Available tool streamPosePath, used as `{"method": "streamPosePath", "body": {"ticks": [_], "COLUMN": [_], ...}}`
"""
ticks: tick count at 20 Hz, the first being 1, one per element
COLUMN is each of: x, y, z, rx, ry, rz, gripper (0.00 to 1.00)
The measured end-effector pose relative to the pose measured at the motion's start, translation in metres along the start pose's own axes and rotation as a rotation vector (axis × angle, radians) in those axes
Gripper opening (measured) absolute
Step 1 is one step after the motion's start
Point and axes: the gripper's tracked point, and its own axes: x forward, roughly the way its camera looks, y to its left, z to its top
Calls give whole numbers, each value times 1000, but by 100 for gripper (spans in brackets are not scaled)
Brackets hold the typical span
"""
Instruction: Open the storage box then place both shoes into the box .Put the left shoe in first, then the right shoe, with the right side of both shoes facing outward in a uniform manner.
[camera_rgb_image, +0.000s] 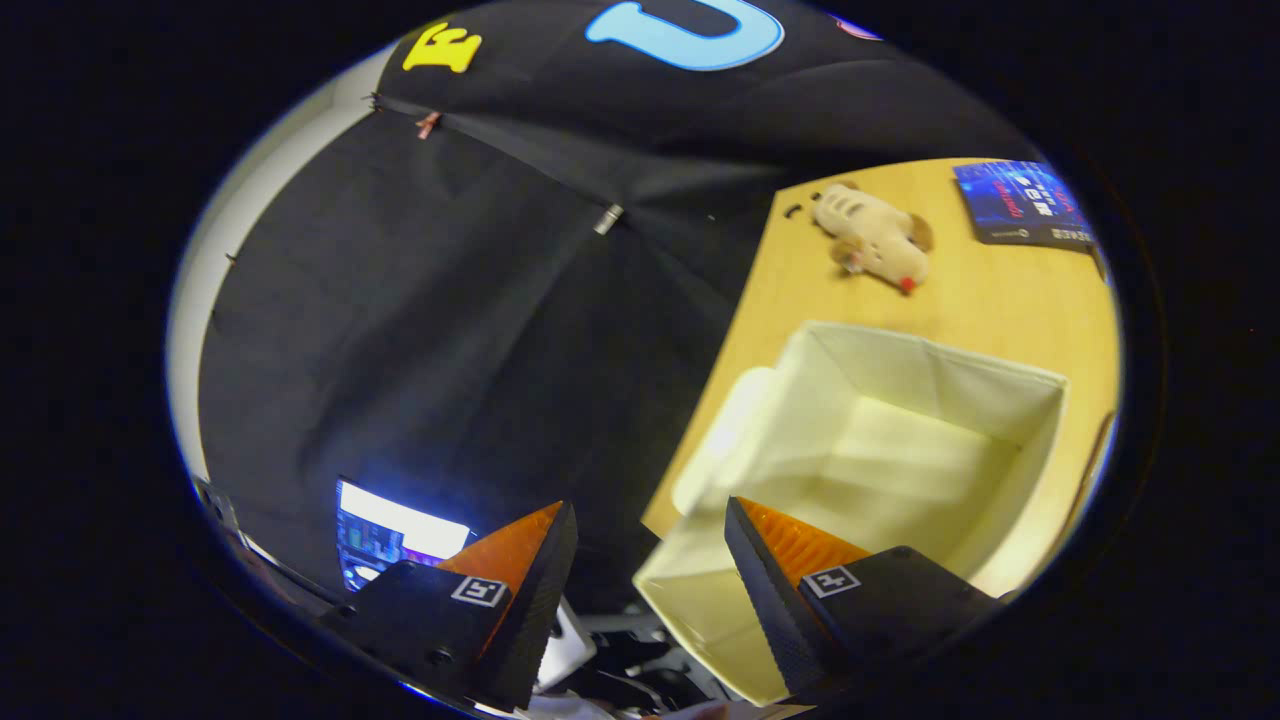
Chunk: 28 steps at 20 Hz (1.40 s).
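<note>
A cream fabric storage box (1010, 400) stands open on the wooden table (990, 300), its inside bare and its lid flap (735, 430) hanging over the near-left wall. My gripper (650, 525) hovers open above the box's near-left corner with nothing between its fingers. One finger (760, 560) lies over the box's near wall. The other finger (545, 545) is out past the table's edge, in front of the black cloth wall.
Beyond the box a plush toy animal (875, 240) lies on the table. A dark blue flat packet (1025, 205) sits at the far corner. Off the table's edge, low down, a lit screen (395, 535) glows, with dark clutter (640, 670) under the fingers.
</note>
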Motion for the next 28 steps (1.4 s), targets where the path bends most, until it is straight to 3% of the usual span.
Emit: {"method": "streamPosePath", "body": {"ticks": [4,8,14,17,22,26,28], "x": [-14,-36,-102,-147,-204,-223,-223], "y": [-53,-75,-95,-124,-198,-268,-294], "z": [-29,-20,0,3,-14,-48,-59], "rx": [10,-8,-4,-6,39,5,1], "ry": [59,15,-71,-125,-179,-97,-51], "rz": [-120,-148,-147,-201,-362,-581,-653], "gripper": [91,84,92,93,93,93,93]}}
